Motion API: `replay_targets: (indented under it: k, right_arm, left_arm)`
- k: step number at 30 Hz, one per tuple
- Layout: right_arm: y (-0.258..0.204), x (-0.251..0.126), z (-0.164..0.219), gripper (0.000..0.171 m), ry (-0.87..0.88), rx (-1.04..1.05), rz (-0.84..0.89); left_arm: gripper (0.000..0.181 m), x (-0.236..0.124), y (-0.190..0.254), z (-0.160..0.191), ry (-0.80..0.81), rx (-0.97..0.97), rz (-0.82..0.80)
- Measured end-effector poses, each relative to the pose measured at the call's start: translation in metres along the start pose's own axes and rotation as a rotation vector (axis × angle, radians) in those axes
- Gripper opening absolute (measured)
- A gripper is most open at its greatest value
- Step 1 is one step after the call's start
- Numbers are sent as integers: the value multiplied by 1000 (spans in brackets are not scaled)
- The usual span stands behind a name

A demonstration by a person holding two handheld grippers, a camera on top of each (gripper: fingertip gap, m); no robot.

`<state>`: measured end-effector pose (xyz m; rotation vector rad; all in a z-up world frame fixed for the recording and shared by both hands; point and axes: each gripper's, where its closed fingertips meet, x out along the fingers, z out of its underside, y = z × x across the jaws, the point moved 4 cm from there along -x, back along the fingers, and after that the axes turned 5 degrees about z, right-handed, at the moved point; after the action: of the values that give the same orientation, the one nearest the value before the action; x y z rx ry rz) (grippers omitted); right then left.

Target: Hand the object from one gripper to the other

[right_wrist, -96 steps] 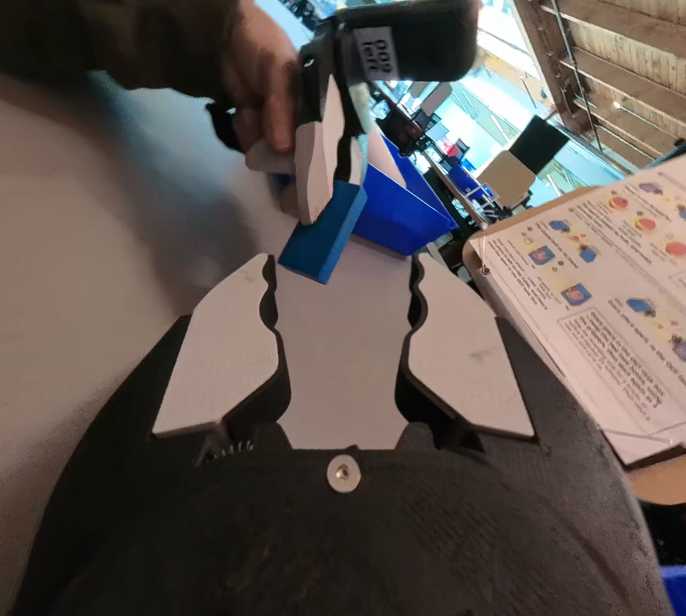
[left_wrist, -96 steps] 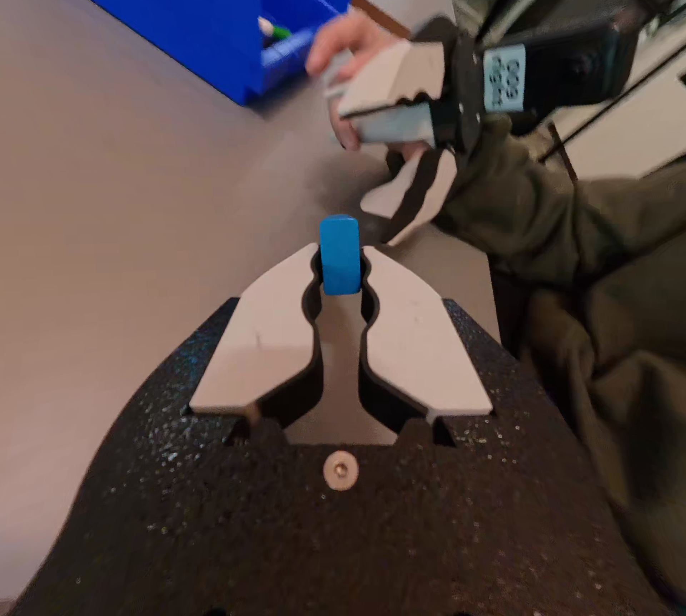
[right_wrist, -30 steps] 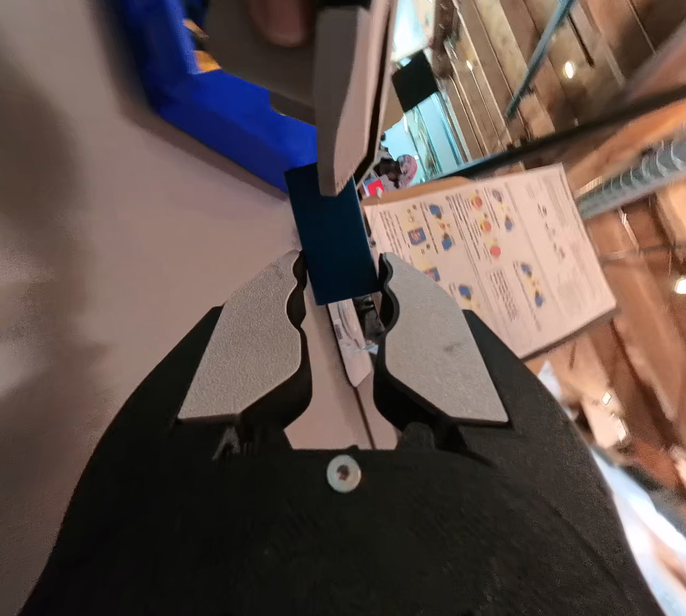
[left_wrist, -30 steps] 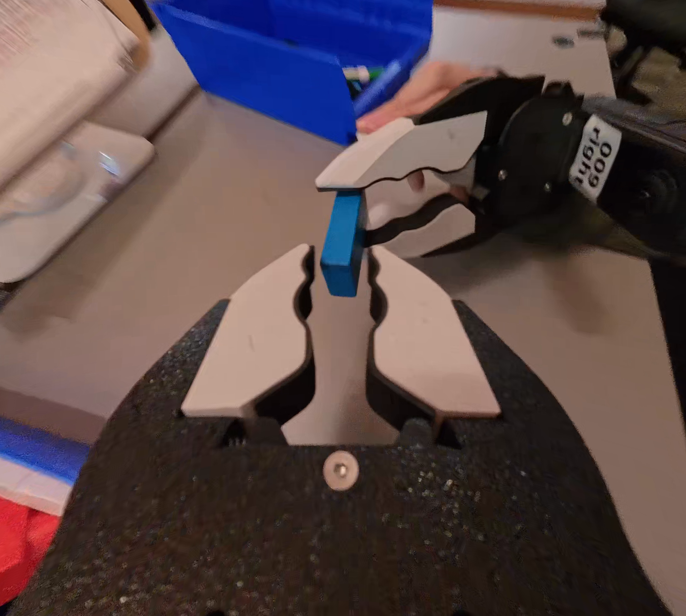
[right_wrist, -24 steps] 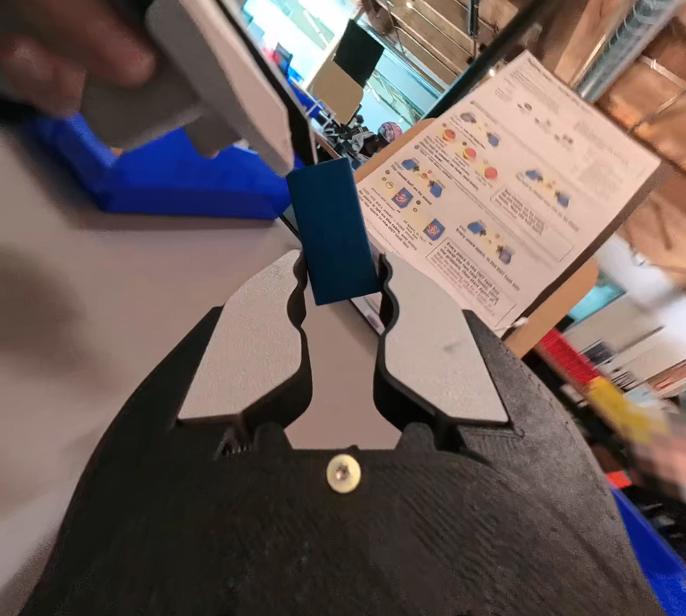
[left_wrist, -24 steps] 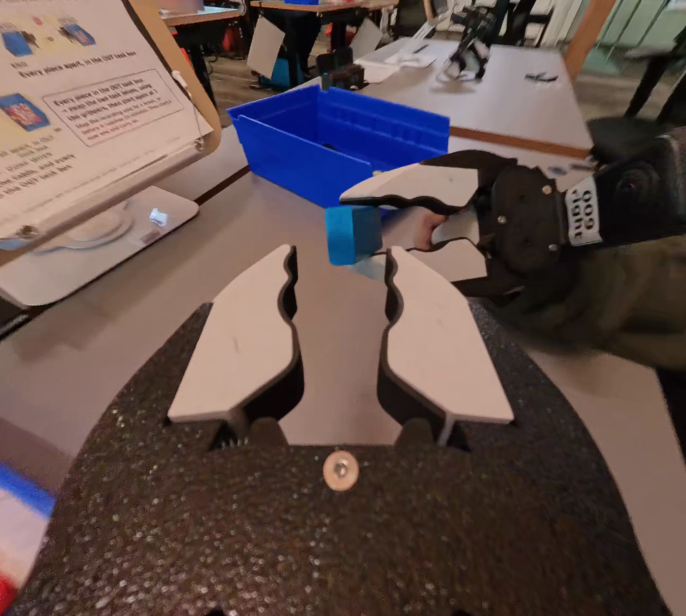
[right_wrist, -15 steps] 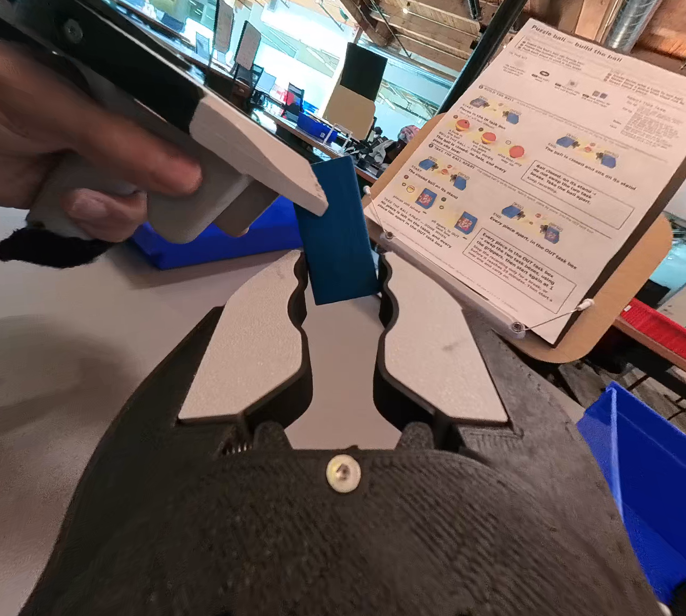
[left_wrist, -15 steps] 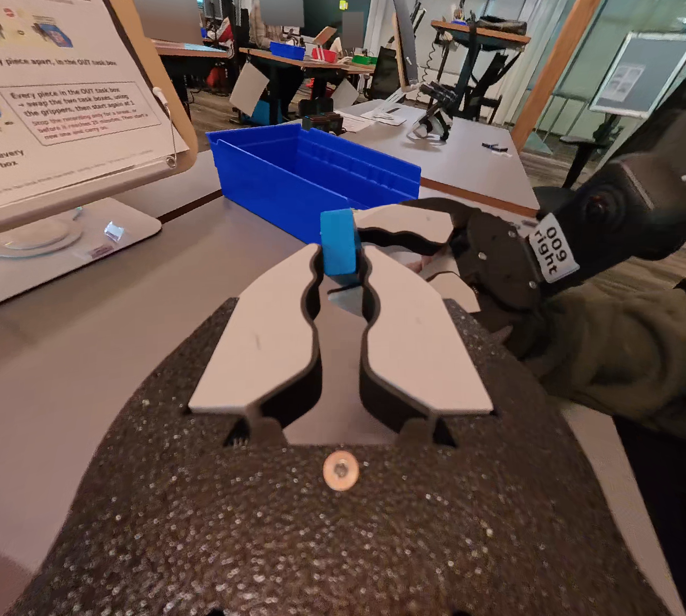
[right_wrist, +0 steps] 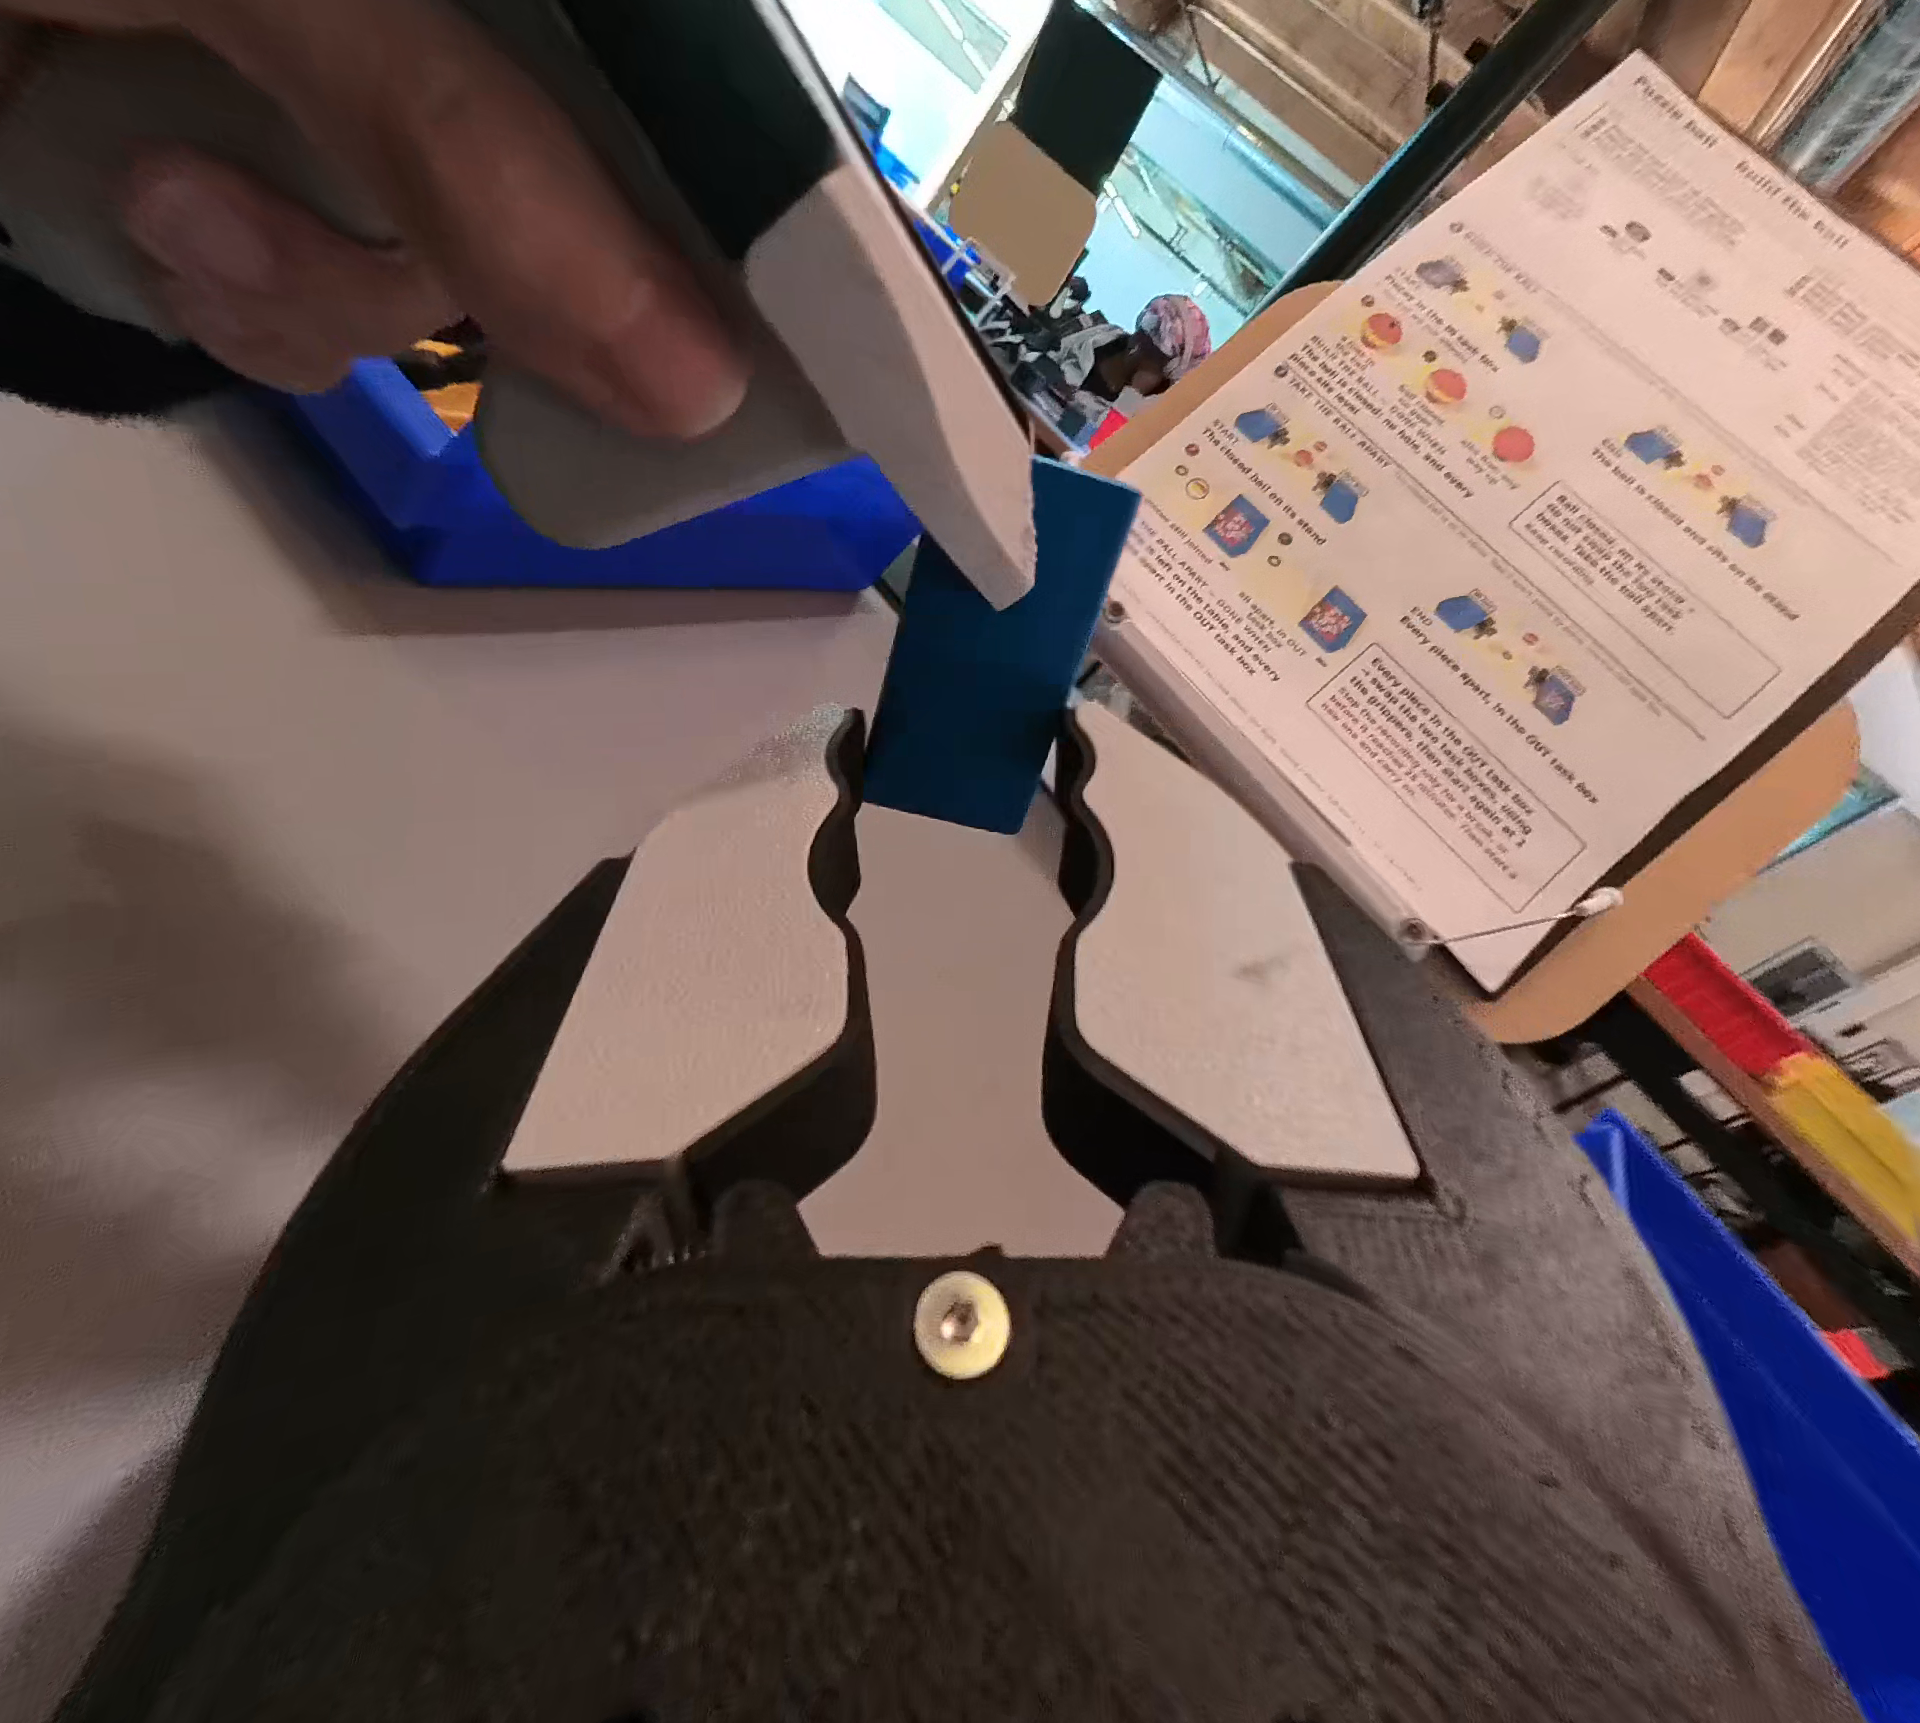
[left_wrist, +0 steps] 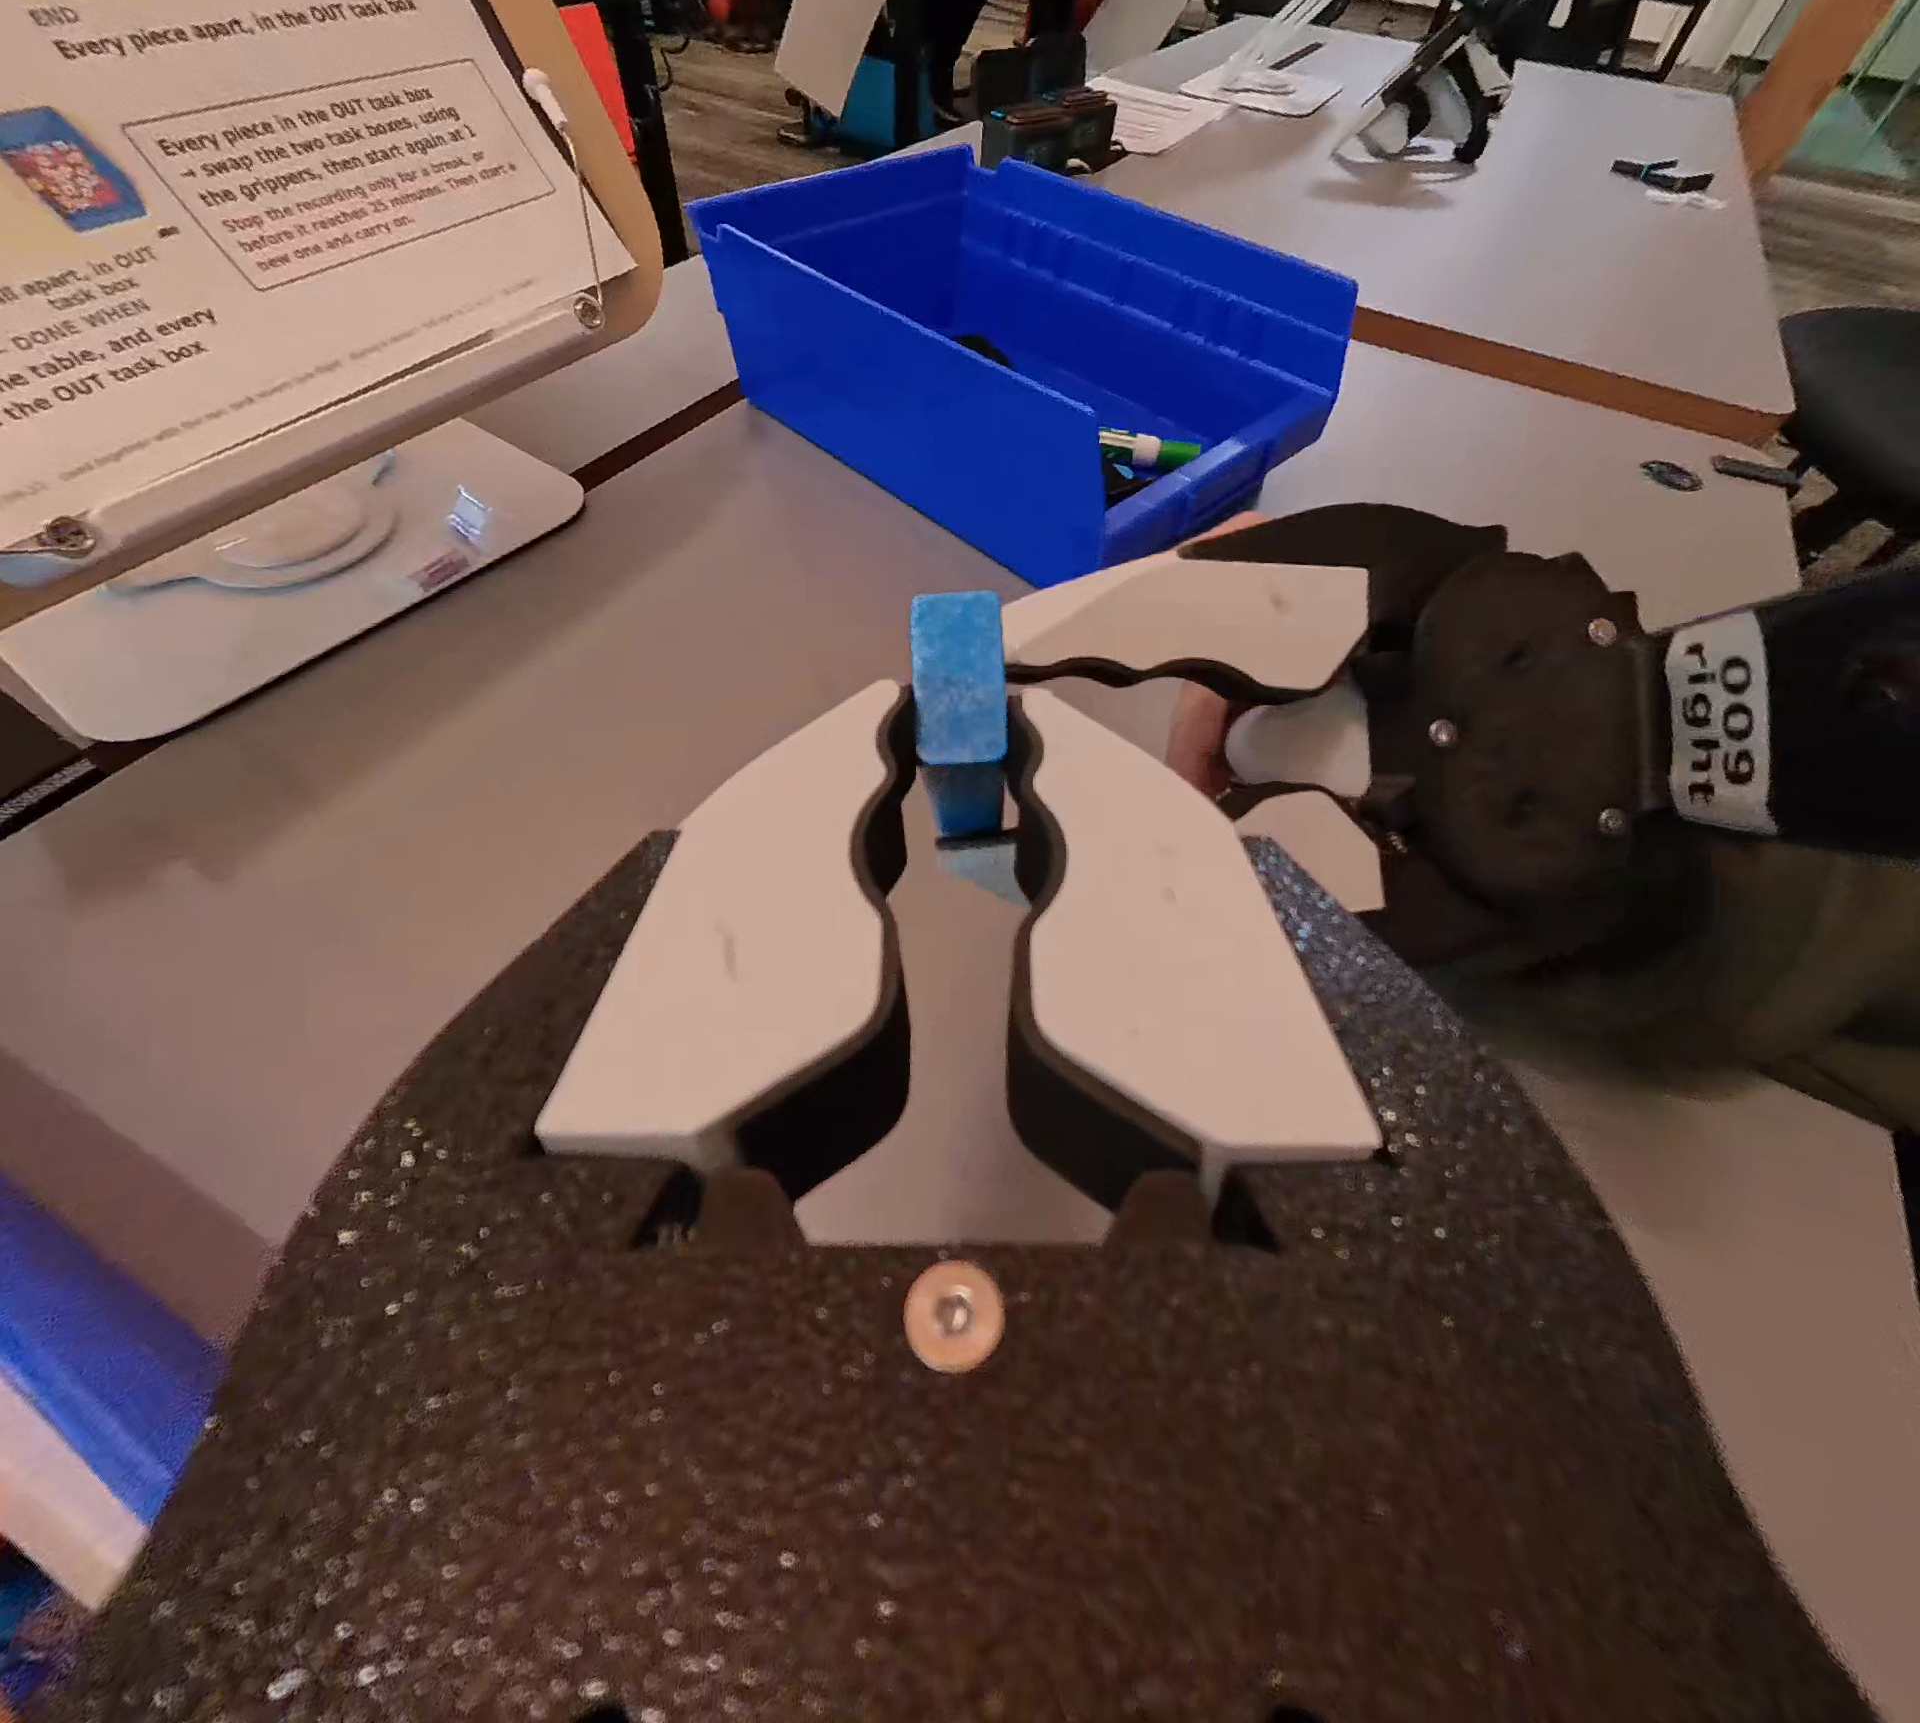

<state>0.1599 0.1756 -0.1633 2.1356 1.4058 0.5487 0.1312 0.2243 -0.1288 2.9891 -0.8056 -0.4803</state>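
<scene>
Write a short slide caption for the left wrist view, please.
Both handheld grippers clamp one small blue rectangular block above the grey table, a blue plastic bin behind.

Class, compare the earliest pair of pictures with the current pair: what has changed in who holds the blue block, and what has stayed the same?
Earlier only the left gripper held the blue block; the right gripper was open, nearby. Now the right gripper's jaws have shut on the block too. Unchanged: the left gripper's grip; the blue bin on the table.
</scene>
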Motion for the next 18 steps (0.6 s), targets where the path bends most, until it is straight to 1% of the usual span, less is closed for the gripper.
replay_targets:
  k: [2,4,6,8,11,13,14,16,18]
  right_arm:
    - [1,0,-1,34,-2,80,-36]
    - [4,-2,-5,34,34,177,-74]
    - [4,-4,-10,34,81,313,-163]
    - [1,-9,-17,34,156,462,-313]
    - [-9,-23,-30,34,254,626,-627]
    - [-11,-34,-37,33,312,731,-785]
    - [-11,-37,-39,33,332,768,-838]
    - [-10,-39,-41,33,353,810,-870]
    - [-10,-38,-41,33,360,823,-866]
  left_arm:
    - [16,0,1,-1,11,13,0]
    - [18,-1,3,-6,70,32,26]
    - [28,-3,6,-8,112,55,80]
    - [38,-6,10,-9,149,63,167]
    - [54,-16,16,-8,179,22,348]
    - [55,-25,25,-7,184,-17,501]
    - [56,-28,28,-7,191,-27,555]
    - [54,-33,34,-9,208,-24,611]
    - [52,-33,38,-8,200,-3,628]
